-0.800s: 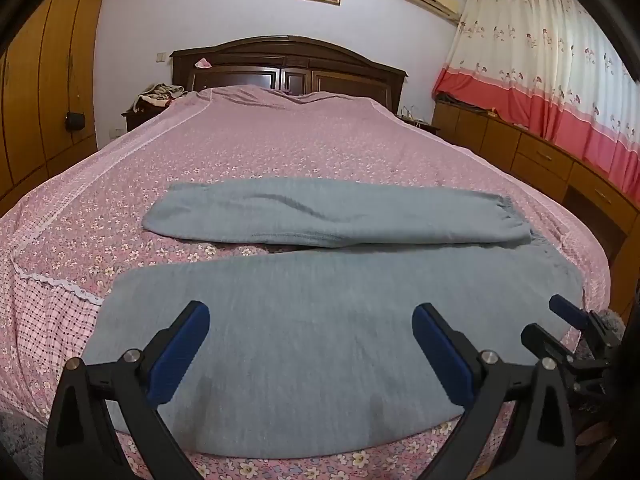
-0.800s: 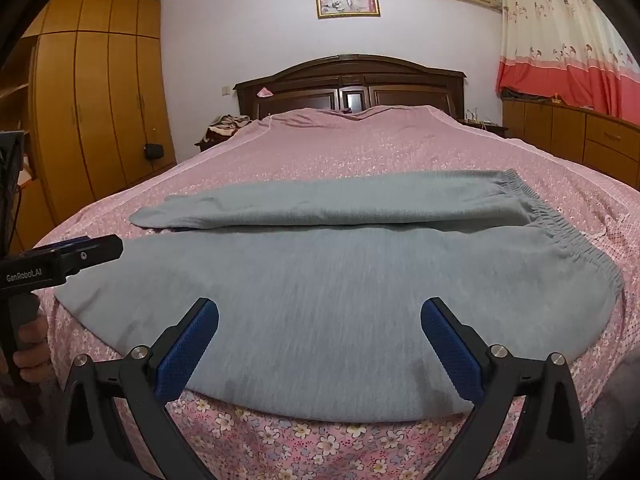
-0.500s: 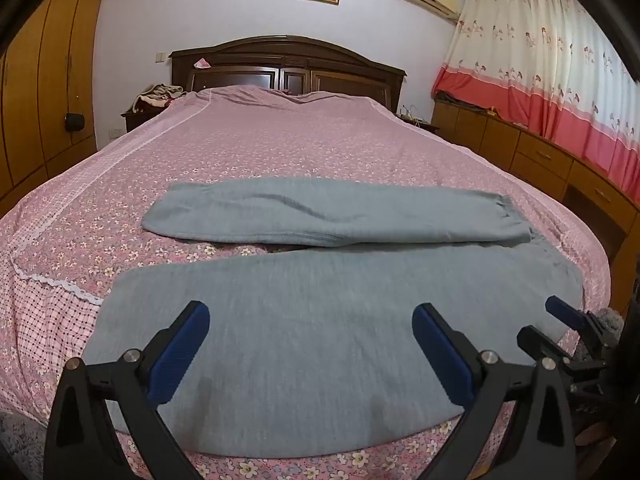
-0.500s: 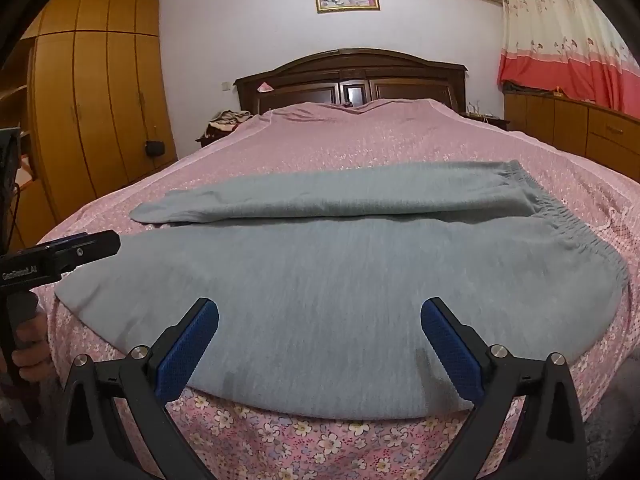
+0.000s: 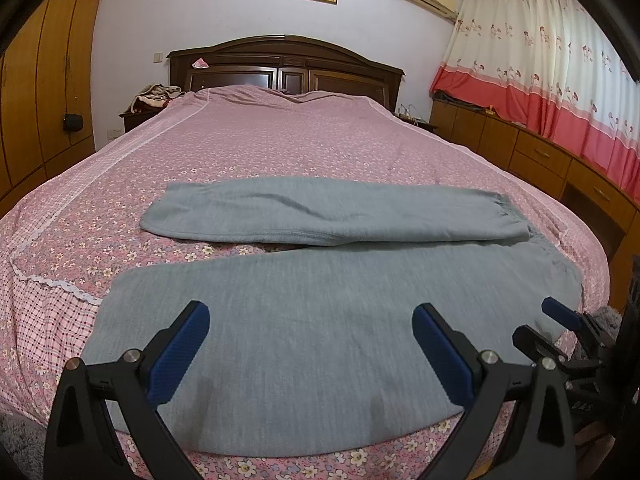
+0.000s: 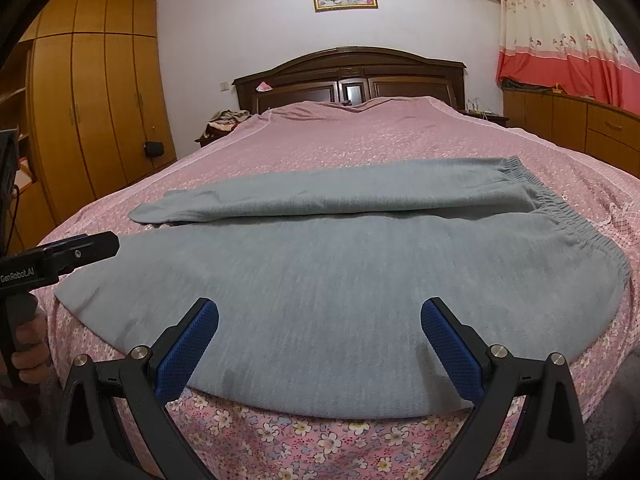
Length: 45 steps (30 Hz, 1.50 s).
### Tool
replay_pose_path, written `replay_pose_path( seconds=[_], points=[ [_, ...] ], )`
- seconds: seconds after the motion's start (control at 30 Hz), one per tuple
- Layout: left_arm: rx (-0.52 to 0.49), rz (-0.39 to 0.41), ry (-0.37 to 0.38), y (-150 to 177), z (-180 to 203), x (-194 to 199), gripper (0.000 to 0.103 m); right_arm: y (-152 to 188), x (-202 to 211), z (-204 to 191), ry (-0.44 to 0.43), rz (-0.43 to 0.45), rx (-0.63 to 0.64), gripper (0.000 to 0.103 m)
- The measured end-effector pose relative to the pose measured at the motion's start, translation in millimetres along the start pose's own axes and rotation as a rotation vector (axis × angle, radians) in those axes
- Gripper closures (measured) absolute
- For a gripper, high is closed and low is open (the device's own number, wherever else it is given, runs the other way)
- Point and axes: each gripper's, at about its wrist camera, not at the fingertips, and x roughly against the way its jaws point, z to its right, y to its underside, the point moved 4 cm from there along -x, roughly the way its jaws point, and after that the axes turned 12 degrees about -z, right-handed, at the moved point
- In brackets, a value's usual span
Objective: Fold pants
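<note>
Left gripper [image 5: 310, 350], right gripper [image 6: 320, 344]: jaws apart, empty | grey pants [image 5: 320, 320] flat on bed [image 5: 280, 140] | step: pre-grasp | next: pinch near leg's 6 o'clock edge.

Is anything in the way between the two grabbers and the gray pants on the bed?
Nothing visible. The gray pants lie spread on the bed, right ahead of the left gripper and right gripper, both with jaws wide open and empty.

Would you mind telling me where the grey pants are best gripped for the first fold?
Probably grip the near edge of the grey pants, coming from the foot of the bed: that leg hangs over the edge, so a pad can slip underneath. Waistband lies right.
</note>
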Motion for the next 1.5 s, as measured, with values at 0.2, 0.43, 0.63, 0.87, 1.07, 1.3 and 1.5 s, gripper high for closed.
replay_pose_path(
  seconds=[0.2,0.43,0.63,0.87,1.07,1.3,1.5],
  points=[
    [-0.012,0.0,-0.003,1,4,-1,0.0,0,-1,-2,-0.001,-0.003,-0.007,0.0],
    [-0.017,-0.002,-0.002,0,5,-2,0.0,0,-3,-4,-0.002,-0.003,-0.006,0.0],
    [-0.017,-0.002,0.0,0,5,-2,0.0,1,-3,-5,0.002,-0.012,0.0,0.0],
    [-0.021,-0.003,0.0,1,5,-3,0.0,2,-3,-6,0.002,-0.013,0.001,0.0],
    [-0.034,-0.008,0.0,1,8,-3,0.0,-8,4,-6,-0.027,-0.022,-0.013,0.0],
    [-0.062,-0.028,0.078,-23,14,-6,0.0,-74,40,-7,-0.17,0.03,0.03,0.0],
    [-0.2,-0.042,0.171,-61,30,-7,0.0,-130,52,-9,-0.161,0.025,0.208,0.0]
  ],
)
